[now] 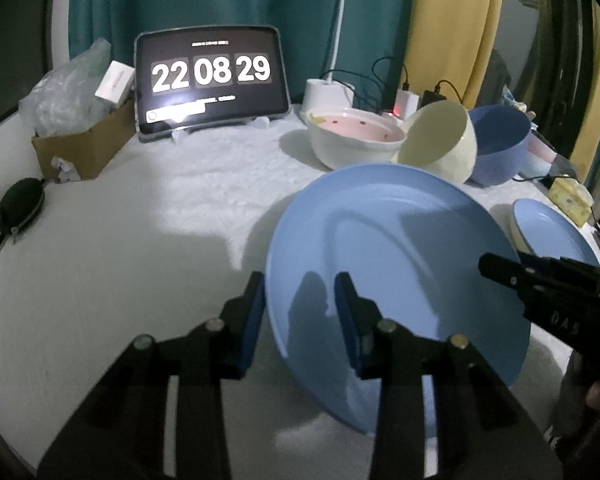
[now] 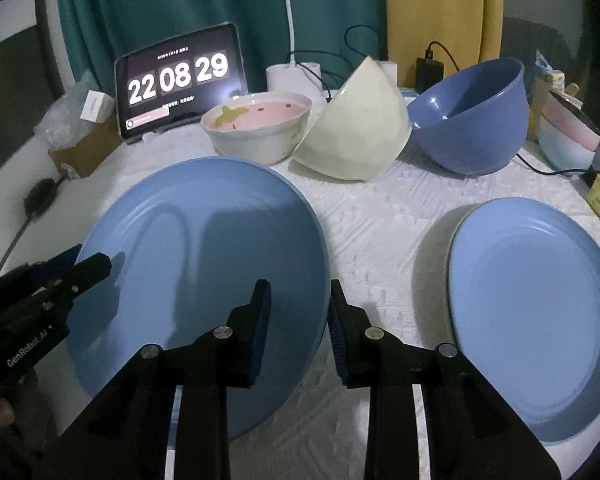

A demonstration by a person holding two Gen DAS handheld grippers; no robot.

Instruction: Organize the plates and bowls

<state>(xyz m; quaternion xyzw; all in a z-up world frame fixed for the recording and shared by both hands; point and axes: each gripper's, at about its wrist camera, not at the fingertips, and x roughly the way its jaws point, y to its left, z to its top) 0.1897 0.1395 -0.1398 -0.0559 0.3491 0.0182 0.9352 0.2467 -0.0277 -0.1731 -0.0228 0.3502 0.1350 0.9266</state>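
Blue plastic is filling the middle of both views: a large blue plate is sitting tilted over the white textured cloth, and its near edge is dropping out of sight behind the black gripper bodies. The left gripper is standing with its jaws apart, one blue-padded finger on each side of the plate's left rim, and whether the pads are pressing on the rim is hard to make out. The right gripper is likewise spread open astride the plate's right rim, one finger over the plate face and one outside it. To the right a second blue plate is resting on a pale dish whose rim is only just peeking out beneath it, and its far side is being cut off by the frame. Behind, a white bowl with a pink inside is standing upright, showing small dark specks and a green shape; whether these are painted or loose is unclear. A cream bowl is leaning on its side just beside it, and a dark blue bowl is tipping toward the camera with nothing visible in it. At the far right a stack of pink and pale-blue bowls is half hidden. A tablet is showing 22 08 29, its smaller text too blurred to read, and a cardboard box is holding crumpled clear plastic.
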